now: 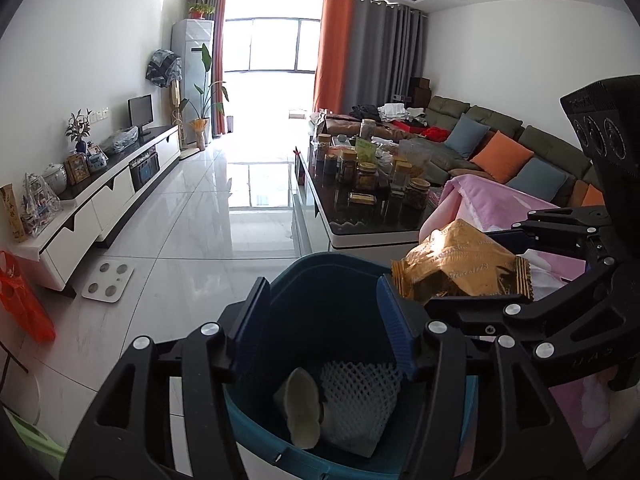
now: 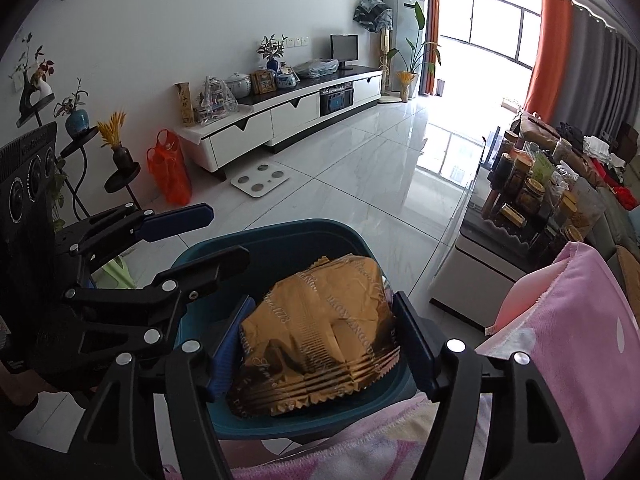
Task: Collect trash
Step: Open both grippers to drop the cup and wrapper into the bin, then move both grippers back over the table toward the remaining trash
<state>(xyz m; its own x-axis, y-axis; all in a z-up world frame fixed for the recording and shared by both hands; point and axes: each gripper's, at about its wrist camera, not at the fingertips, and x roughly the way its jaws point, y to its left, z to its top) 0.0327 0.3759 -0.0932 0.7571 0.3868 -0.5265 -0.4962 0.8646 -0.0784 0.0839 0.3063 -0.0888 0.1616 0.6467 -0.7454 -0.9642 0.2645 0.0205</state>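
Above the teal bin (image 1: 348,280): left gripper (image 1: 324,322) wide, empty; right gripper (image 2: 320,336) wide around gold wrapper (image 2: 320,332). White foam net (image 1: 360,396) inside bin.

White tiled floor (image 2: 360,168), teal bin (image 2: 280,236), scale (image 2: 260,180)

Strong daylight enters through the big window (image 1: 276,44) at the far end of the room, and its panes are overexposed to white. The glossy floor (image 1: 200,216) shows a bright glare and a reflection of the window. The near foreground is darker but sharp. Both views are fisheye: the walls curve, and black vignette fills the corners.
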